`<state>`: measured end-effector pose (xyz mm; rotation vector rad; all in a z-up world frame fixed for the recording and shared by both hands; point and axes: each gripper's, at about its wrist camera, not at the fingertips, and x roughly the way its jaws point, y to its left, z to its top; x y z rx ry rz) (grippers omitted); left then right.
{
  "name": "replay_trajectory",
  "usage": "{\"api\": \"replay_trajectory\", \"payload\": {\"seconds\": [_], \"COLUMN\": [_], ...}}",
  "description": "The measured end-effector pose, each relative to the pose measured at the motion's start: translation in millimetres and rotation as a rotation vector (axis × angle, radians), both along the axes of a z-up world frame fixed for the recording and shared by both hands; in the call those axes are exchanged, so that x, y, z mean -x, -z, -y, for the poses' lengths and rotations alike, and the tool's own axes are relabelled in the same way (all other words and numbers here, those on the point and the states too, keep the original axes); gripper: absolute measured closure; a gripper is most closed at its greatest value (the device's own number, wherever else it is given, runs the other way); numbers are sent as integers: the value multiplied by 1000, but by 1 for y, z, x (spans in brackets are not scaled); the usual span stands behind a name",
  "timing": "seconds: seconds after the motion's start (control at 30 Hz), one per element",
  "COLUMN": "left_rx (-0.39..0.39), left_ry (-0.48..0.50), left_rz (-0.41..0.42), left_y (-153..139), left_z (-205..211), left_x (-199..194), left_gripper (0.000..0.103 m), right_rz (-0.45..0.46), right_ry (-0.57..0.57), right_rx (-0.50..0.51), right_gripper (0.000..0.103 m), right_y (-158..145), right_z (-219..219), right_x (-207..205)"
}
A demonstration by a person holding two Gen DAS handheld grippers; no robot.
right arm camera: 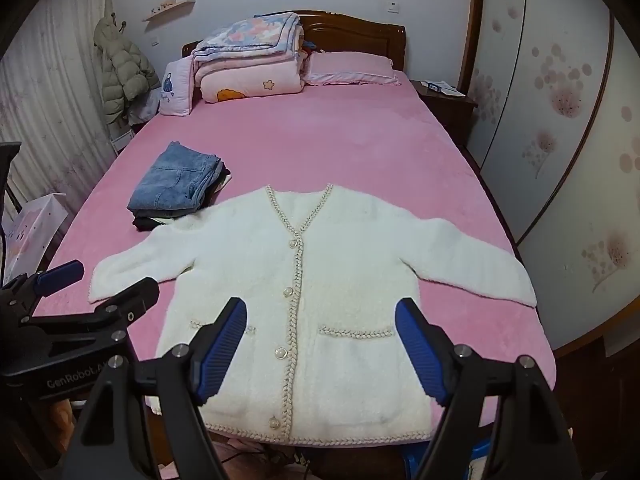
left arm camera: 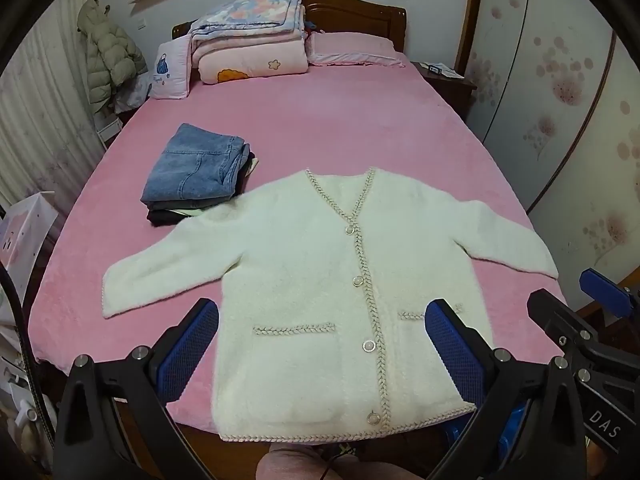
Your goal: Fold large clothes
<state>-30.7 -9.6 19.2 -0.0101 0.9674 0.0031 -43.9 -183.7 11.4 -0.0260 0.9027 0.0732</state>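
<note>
From the left wrist view, the left gripper (left arm camera: 320,344) hangs over the lower half of the white cardigan (left arm camera: 320,280), its blue mesh-padded fingers (left arm camera: 188,348) spread wide and released, holding nothing. The cardigan lies flat and buttoned on the pink bed (left arm camera: 320,120), front up, both sleeves angled outward, its hem right at the near edge of the mattress. Its fabric is fluffy and plush, with braided trim along the V-neck, the placket, two pocket openings and the hem, and round pearly buttons down the middle. A folded stack with blue denim jeans (left arm camera: 198,174) on top sits just beyond the cardigan's left sleeve, near it. Beyond that the fleecy sheet stretches bare to the folded quilts (left arm camera: 248,40) and the pillow (left arm camera: 352,50) against the dark wooden headboard. The right gripper (left arm camera: 576,320) shows at the right edge; whether it is released cannot be told here.

From the right wrist view, the right gripper (right arm camera: 320,340) hovers over the cardigan (right arm camera: 340,280) near its pockets, its ribbed blue fingers (right arm camera: 420,352) parted wide with nothing between them. The right sleeve end reaches close to the bed's (right arm camera: 320,128) right edge. The left gripper (right arm camera: 100,280) sits at the left, over the left sleeve cuff; the jeans (right arm camera: 176,184) lie beyond
</note>
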Motion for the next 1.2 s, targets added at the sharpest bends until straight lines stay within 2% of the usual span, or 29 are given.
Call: {"api": "replay_trajectory", "payload": {"seconds": [0.27,0.37,0.9,0.93,1.2], "left_rx": [-9,4,41,37,50], "left_ry": [14,28,54,53,44], "left_rz": [-15,-32,-62,-62,-40], "left_y": [0,1,4,3,-1], "left_z": [1,-2,-32,-34,-50], "left_x": [6,6,-5,-7,-17], "left_gripper": [1,1,1,1,1], "right_rz": [-1,-5,-85,-68,-61], "right_ry": [1,8,92,99,136], "right_rx": [-12,-11,35,59,67], "right_gripper": [26,26,26,26,26], "right_y": [5,-7,14,15,14], "right_z": [-10,-3,-34,-35,-52], "right_x": [0,9,-1,0,0]}}
